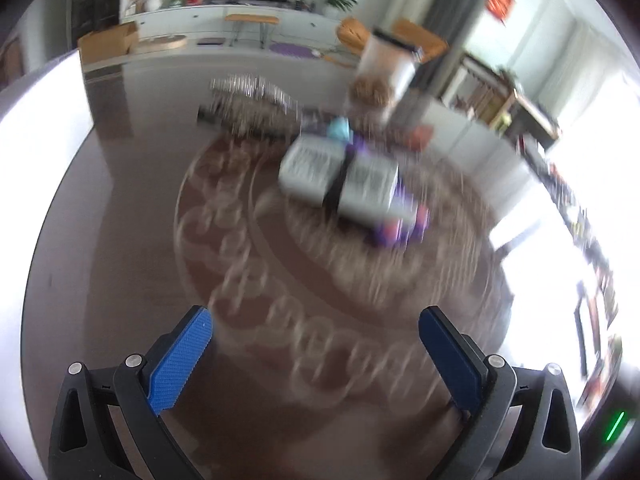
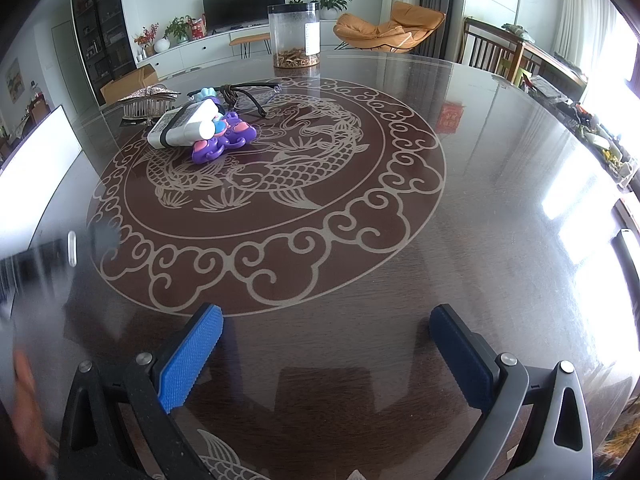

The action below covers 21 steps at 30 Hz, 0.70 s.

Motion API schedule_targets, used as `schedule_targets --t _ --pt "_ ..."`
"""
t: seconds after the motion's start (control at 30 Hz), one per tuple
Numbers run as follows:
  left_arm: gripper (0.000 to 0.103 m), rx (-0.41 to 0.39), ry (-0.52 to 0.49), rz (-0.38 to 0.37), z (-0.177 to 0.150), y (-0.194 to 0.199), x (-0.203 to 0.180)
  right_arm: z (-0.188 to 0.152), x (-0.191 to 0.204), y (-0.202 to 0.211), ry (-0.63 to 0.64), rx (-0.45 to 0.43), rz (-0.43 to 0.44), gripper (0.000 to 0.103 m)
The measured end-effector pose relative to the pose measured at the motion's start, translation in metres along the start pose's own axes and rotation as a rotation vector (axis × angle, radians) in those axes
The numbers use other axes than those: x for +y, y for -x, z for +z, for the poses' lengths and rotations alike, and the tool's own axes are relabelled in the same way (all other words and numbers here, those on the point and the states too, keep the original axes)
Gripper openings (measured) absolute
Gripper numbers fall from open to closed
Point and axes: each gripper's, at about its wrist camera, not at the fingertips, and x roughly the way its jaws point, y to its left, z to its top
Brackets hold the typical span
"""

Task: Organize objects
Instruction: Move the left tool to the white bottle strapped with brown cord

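- No brand or writing could be read; the clear jar [image 2: 294, 36] carried a white label with print too small to make out
- The things to sort lay clustered at the far left of the counter [image 2: 460, 240]: a white rounded pack with a black band [image 2: 182, 124] rested partly on a purple plastic toy [image 2: 224, 140] with pink and blue patches
- Just beyond them were dark-framed glasses [image 2: 250, 94], a pale blue piece [image 2: 206, 93] and a glittery hair claw [image 2: 146, 102]
- The jar, a cylinder with a black lid and brown bits at its bottom, stood at the far edge
- The counter was round, dark and glossy, with a pale fish-and-cloud pattern inlaid
- The left hand-held gripper [image 1: 316, 330] was spread wide and held nothing; its view was motion-blurred, with the white pack [image 1: 340, 176] ahead
- The right hand-held gripper [image 2: 326, 330] was likewise wide apart and held nothing, over the near counter; its pads [image 2: 188, 360] were blue and ribbed
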Motion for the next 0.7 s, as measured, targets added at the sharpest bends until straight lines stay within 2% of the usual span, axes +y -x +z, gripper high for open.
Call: schedule_targets --t 0.13,0.23,0.3,0.4,0.57,0.7 --pt "0.103 -0.084 0.008 0.13 0.063 -0.03 -0.028 0.0 0.0 0.0 0.0 0.0 0.0 0.103" --pt "0.103 -0.036 -0.012 0.192 0.082 -0.066 -0.04 0.0 0.0 0.0 0.0 0.0 0.0 0.103" --pt "0.103 0.003 -0.026 0.24 0.081 -0.081 -0.04 0.0 0.0 0.0 0.0 0.0 0.0 0.103" --pt "0.103 -0.015 -0.029 0.231 0.06 -0.071 -0.025 0.0 0.0 0.0 0.0 0.0 0.0 0.103" --pt "0.103 0.003 -0.064 0.248 0.031 -0.059 0.009 0.002 0.001 -0.002 0.001 0.001 0.001 0.103" --pt "0.103 0.003 -0.087 0.272 0.033 -0.06 0.014 0.002 0.001 -0.002 0.001 0.001 0.001 0.103"
